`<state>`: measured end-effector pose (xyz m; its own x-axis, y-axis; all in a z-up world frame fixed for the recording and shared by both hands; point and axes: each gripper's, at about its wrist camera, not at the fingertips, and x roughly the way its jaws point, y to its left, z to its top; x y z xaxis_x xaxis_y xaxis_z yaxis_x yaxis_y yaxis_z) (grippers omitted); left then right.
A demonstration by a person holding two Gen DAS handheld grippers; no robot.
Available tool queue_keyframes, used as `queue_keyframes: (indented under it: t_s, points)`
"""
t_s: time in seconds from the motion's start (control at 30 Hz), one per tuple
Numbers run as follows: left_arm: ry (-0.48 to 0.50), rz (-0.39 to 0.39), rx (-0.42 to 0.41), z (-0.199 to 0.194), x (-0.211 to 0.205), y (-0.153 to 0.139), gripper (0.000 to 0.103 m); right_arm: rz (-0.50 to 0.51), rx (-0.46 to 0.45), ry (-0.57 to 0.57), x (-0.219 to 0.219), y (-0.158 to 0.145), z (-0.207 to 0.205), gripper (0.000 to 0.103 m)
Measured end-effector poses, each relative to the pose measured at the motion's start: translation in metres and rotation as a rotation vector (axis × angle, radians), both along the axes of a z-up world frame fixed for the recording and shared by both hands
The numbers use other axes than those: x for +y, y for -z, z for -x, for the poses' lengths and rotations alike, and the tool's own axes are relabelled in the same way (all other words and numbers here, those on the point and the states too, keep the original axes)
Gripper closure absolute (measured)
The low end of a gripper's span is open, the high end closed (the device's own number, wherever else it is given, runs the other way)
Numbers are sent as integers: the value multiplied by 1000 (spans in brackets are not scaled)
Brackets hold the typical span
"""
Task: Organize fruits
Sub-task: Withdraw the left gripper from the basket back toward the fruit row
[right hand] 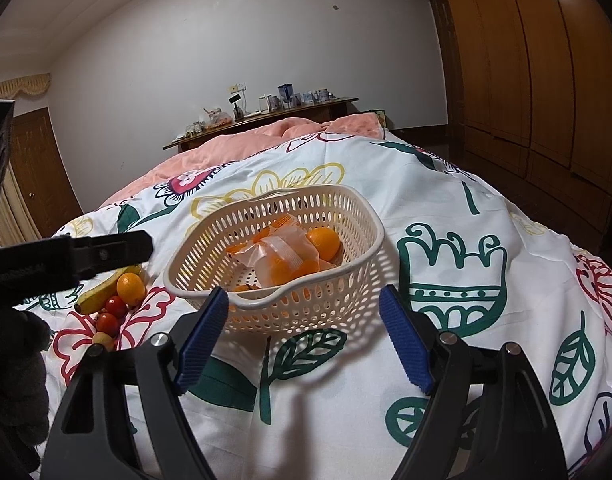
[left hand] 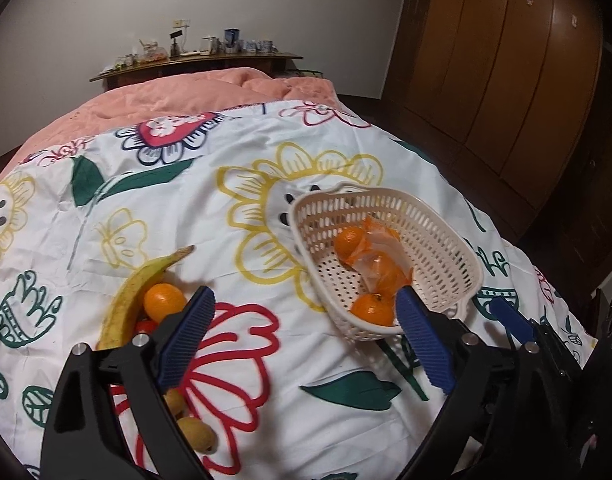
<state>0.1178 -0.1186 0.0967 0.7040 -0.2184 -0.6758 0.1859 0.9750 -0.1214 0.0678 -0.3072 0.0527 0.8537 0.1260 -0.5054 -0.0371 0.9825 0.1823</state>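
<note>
So both my grippers are hanging over the bed, which has a thin, slightly crinkly white sheet [right hand: 385, 360] printed with big outlined flowers and green leaves, and a puffy pink quilt [left hand: 194, 92] bunched up past it. My left gripper [left hand: 306, 312] has its jaws spread wide with nothing between them, the ribbed blue rubber pads [left hand: 186, 340] on glossy black plastic arms. My right gripper [right hand: 304, 316] is the same deal, jaws wide apart and holding nothing, sitting just in front of the basket [right hand: 345, 304]. That basket is a cream plastic thing, kind of heart-shaped with a wavy rim and walls full of little oval slots. Inside it there's a smooth round orange [right hand: 323, 242] toward the back right, plus a crinkly clear wrapper [right hand: 282, 256] with orange printing and more orange fruit under it; from the left wrist view I can see another orange [left hand: 371, 310] at the near end of the basket, right by my right-hand pad. The rest of the fruit is in a loose pile on the sheet well to the left of the basket: a curved yellow banana [left hand: 126, 308] with brown speckles, a shiny loose orange [left hand: 164, 302] touching it, two glossy red cherry tomatoes [right hand: 112, 314], and a few small dull tan round fruits [left hand: 198, 434] down by my left jaw. A dark wooden wardrobe [right hand: 545, 80] with smooth panels runs along the right.
</note>
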Motion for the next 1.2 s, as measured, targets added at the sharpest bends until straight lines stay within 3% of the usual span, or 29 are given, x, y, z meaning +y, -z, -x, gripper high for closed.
queue_keyframes:
  t_s: [0.73, 1.2]
  points:
    - [-290, 51, 41, 28, 114, 8, 7, 51, 11, -38, 11, 0, -1, 24]
    - [-357, 43, 105, 51, 143, 37, 7, 83, 35, -116, 28, -5, 9, 24]
